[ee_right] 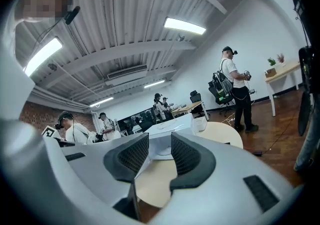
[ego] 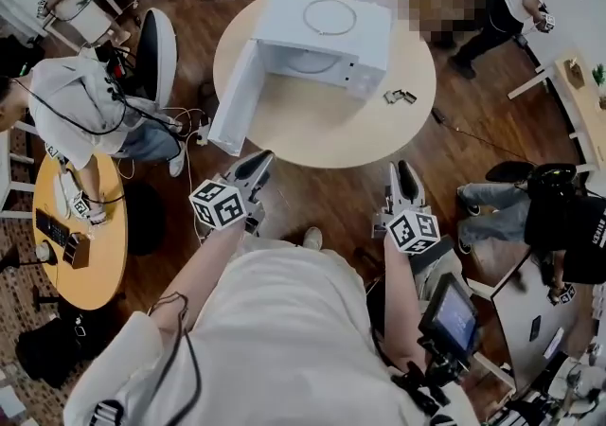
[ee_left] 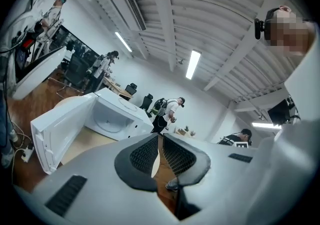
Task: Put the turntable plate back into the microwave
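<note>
- Your left gripper (ego: 256, 166) is held off the near edge of the round table (ego: 322, 131), well short of the microwave (ego: 365, 36). Its marker cube (ego: 219, 204) faces up.
- In the left gripper view its fingers (ee_left: 145, 155) are almost together, with only a thin slit between the pads. Nothing is in that slit; wooden floor shows through it.
- Your right gripper (ego: 405, 171) is level with the left one, off the table's near right edge and touching nothing.
- In the right gripper view its fingers (ee_right: 187, 156) stand clearly apart and hold nothing. The table and the microwave show through the gap.
- The microwave sits toward the far side of the table with its door (ego: 232, 102) swung wide open to your left.
- The turntable plate (ego: 329, 15) lies flat on the microwave's roof and shows as a clear round outline, well away from both grippers.
- A round shape also shows on the cavity floor (ego: 311, 62); you cannot tell what it is.
- Two small dark objects (ego: 399, 96) lie on the table just right of the microwave.
</note>
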Available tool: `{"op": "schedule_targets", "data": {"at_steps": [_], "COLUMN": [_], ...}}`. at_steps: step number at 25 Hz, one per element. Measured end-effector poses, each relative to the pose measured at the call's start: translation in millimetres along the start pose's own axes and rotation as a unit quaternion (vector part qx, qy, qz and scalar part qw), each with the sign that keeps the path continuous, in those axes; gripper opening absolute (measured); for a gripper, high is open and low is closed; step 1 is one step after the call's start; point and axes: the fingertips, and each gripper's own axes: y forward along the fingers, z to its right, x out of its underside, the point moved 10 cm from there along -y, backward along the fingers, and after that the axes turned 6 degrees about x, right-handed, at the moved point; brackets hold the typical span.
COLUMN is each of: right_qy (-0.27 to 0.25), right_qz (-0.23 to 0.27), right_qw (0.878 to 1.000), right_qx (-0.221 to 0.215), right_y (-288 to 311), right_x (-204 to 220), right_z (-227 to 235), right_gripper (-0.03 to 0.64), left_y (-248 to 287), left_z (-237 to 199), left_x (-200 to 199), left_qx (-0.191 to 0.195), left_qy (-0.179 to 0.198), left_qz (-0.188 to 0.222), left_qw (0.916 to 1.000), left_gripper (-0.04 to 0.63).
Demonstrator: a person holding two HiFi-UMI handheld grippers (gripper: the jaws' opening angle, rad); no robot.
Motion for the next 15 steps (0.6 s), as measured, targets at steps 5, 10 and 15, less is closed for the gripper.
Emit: {"op": "schedule_targets", "data": {"at_steps": [5, 10, 15], "right_qy": [-0.024, -0.062, -0.065], "right_qz": [0.007, 0.005, -0.013], "right_qw": [0.999, 0.996, 0.994], "right_qx": [0.042, 0.068, 0.086], "right_y": [7.5, 11.5, 11.7], "right_x": [-2.2, 15.9, 42.2], "right_z": [-26.1, -60.1, -84.2], "right_gripper": [0.124, 0.124, 0.124], "left_y": [-12.1, -25.8, -33.5], "left_z": [-29.1, -59.5, -78.7], "left_x": [-21.8, -26.5, -18.2], "left_qx": [0.019, 0.027, 0.034], "left_qy": [0.018, 0.028, 0.029], "left_qz": [-0.024, -0.051, -0.078], "left_qw": [0.9994, 0.9979, 0.996], "left_gripper": [0.034, 0.034, 0.034]}}
